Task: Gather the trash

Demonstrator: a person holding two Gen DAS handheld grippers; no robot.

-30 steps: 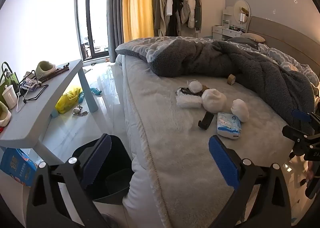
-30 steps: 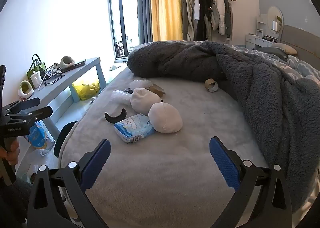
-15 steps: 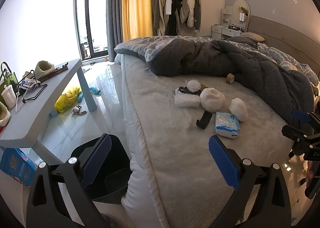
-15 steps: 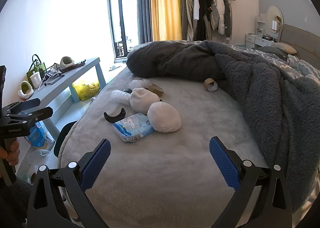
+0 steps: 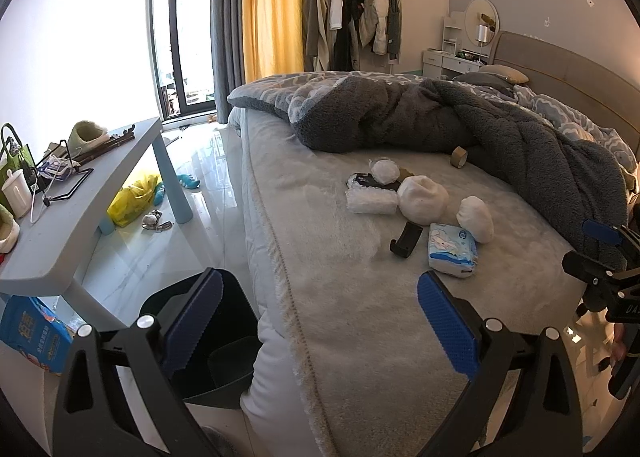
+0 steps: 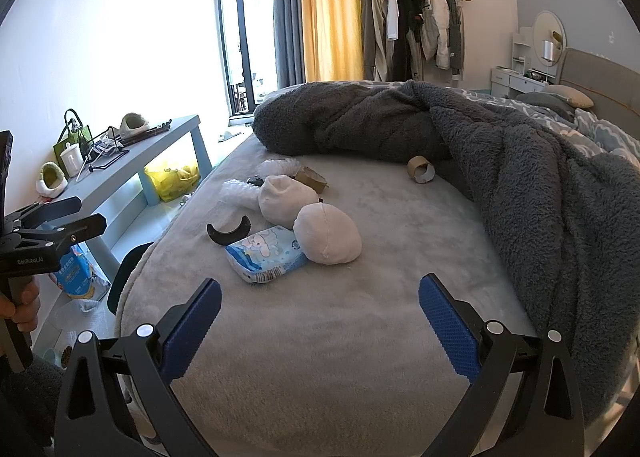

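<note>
Both grippers hang spread and empty over the bed [image 6: 360, 337], so collecting looks not yet begun. From the right wrist view, left to right: the dark bin [image 6: 128, 277] at eight o'clock beside the mattress edge; a curved black plastic piece [image 6: 228, 232]; a glossy tissue packet [image 6: 266, 255] touching a soft white fabric ball [image 6: 327, 233]; a cardboard tape core [image 6: 420, 170] at one o'clock, against the fleecy grey blanket [image 6: 540, 197]. What lies behind the balls is possibly bubble wrap. Next, the right gripper [image 6: 320, 323] should advance and pinch the packet; the left gripper [image 5: 320, 325] waits above the bin.
</note>
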